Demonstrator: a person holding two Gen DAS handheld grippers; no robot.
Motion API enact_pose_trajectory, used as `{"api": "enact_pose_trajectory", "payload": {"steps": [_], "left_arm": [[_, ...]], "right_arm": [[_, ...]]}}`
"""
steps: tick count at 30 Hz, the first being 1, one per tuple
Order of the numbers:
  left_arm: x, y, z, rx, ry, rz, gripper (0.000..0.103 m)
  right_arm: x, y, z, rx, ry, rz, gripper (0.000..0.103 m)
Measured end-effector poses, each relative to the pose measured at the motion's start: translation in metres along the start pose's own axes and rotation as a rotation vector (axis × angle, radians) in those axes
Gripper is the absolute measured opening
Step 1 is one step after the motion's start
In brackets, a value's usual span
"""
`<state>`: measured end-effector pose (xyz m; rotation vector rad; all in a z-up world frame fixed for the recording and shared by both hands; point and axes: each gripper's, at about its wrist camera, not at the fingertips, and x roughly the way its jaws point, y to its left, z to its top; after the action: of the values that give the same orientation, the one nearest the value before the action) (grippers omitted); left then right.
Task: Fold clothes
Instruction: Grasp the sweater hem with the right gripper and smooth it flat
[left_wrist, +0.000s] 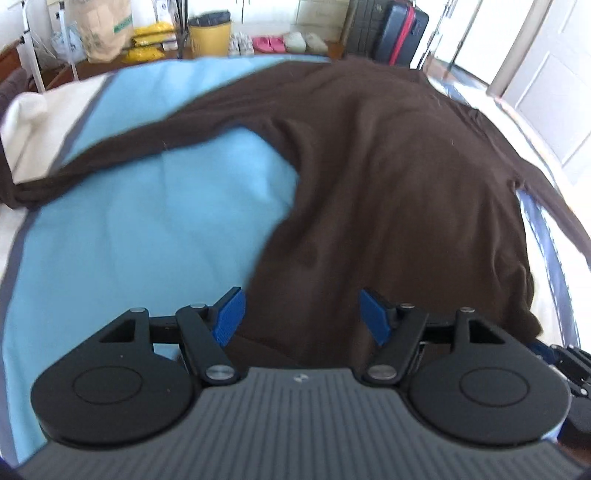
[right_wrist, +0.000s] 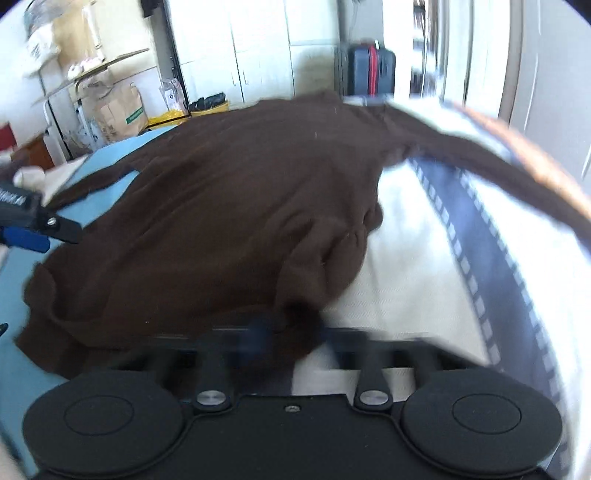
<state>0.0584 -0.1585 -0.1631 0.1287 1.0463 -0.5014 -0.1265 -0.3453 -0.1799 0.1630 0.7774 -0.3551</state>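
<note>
A dark brown long-sleeved garment (left_wrist: 388, 177) lies spread on a light blue sheet (left_wrist: 147, 221). One sleeve (left_wrist: 110, 155) stretches to the left and the other sleeve (right_wrist: 498, 173) runs off to the right. My left gripper (left_wrist: 303, 317) hangs open over the garment's near edge, and its blue pads (left_wrist: 229, 317) touch nothing. In the right wrist view my right gripper (right_wrist: 273, 328) is blurred. Its jaws are together at the bunched near corner of the brown garment (right_wrist: 221, 206), pinching the cloth. The left gripper (right_wrist: 26, 236) also shows at that view's left edge.
White bedding (right_wrist: 406, 277) with a dark patterned band (right_wrist: 480, 240) lies to the right of the garment. Beyond the bed stand a yellow bin (left_wrist: 209, 35), a paper bag (left_wrist: 105, 29), shoes (left_wrist: 273, 43) and a dark suitcase (left_wrist: 399, 33).
</note>
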Motion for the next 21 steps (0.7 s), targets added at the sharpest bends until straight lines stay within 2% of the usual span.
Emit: {"api": "enact_pose_trajectory", "payload": {"steps": [3,4,5,6,9,11,13,14,16,17,19,20,21], "left_arm": [[0.005,-0.002,-0.006,0.047,0.016,0.094,0.068],[0.006,-0.002,-0.008,0.063,0.021,0.127,0.068],[0.007,0.001,-0.008,0.056,0.028,0.135,0.068],[0.008,0.005,-0.008,0.044,0.037,0.138,0.068],[0.011,0.015,-0.007,0.009,0.048,0.141,0.069],[0.013,0.018,-0.006,0.004,0.053,0.152,0.07],[0.016,0.018,-0.008,0.013,0.066,0.157,0.072],[0.018,0.018,-0.008,0.019,0.076,0.157,0.074],[0.026,0.016,-0.009,0.031,0.107,0.155,0.078],[0.029,0.015,-0.01,0.038,0.119,0.153,0.08],[0.031,0.014,-0.009,0.041,0.111,0.152,0.081],[0.029,0.016,-0.008,0.027,0.085,0.132,0.077],[0.025,0.019,-0.008,0.011,0.057,0.109,0.049]], "right_arm": [[-0.036,0.002,0.0,-0.088,-0.022,-0.093,0.009],[-0.043,-0.001,-0.002,-0.093,0.003,-0.107,0.008],[-0.048,-0.004,-0.004,-0.094,0.034,-0.117,0.003],[-0.05,-0.008,-0.009,-0.082,0.065,-0.128,0.003],[-0.044,-0.034,-0.015,0.062,0.124,-0.056,0.003],[-0.045,-0.047,-0.009,0.136,0.103,0.013,0.004],[-0.046,-0.056,-0.009,0.211,0.08,0.034,0.008],[-0.044,-0.06,-0.01,0.24,0.083,0.03,0.011],[-0.036,-0.063,-0.014,0.249,0.091,0.015,0.028],[-0.031,-0.063,-0.015,0.244,0.092,0.01,0.044],[-0.016,-0.058,-0.017,0.249,0.086,0.011,0.048],[-0.013,-0.056,-0.018,0.242,0.067,0.008,0.037],[-0.014,-0.053,-0.017,0.22,0.06,0.022,0.006]]}}
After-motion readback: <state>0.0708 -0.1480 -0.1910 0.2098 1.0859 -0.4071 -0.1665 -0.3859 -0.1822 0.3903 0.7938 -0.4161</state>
